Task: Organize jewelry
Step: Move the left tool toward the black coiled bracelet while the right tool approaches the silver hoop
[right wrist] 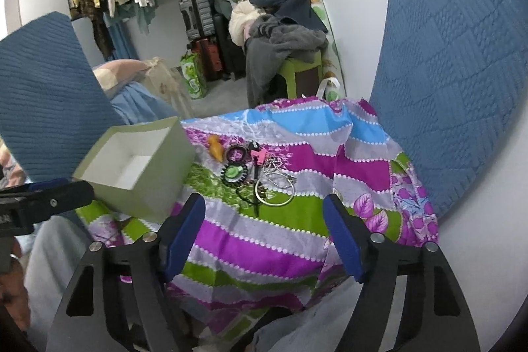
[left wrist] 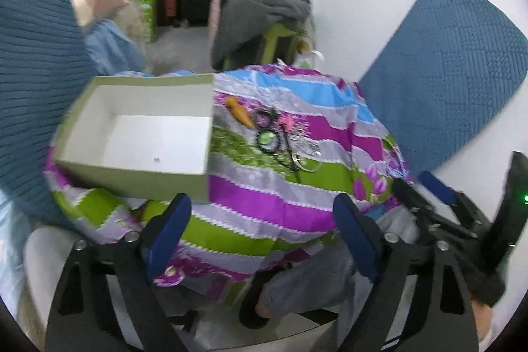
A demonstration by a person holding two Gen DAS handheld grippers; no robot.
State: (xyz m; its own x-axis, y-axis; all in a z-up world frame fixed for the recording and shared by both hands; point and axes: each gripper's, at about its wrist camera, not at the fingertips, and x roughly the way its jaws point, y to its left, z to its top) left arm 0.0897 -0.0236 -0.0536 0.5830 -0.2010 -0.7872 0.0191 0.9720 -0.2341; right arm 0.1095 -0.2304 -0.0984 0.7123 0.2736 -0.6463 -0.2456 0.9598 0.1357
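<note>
We see the tangled heap of bangles, beads and clips (right wrist: 264,177) lying on a striped purple, green and blue cloth (right wrist: 264,240), just right of one open pale green cardboard box (right wrist: 138,167). Two blue quilted cushions (right wrist: 455,81) flank it; heaped clothes (right wrist: 280,32) lie beyond. Our left gripper (left wrist: 262,226) and right gripper (right wrist: 264,230) gape empty, nothing blocking.

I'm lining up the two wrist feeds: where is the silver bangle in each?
Left wrist: silver bangle right of centre, on the cloth's green stripe.
Right wrist: silver bangle at centre, beyond the blue fingers.
Shared landmark: the open box, left of the jewelry.
</note>
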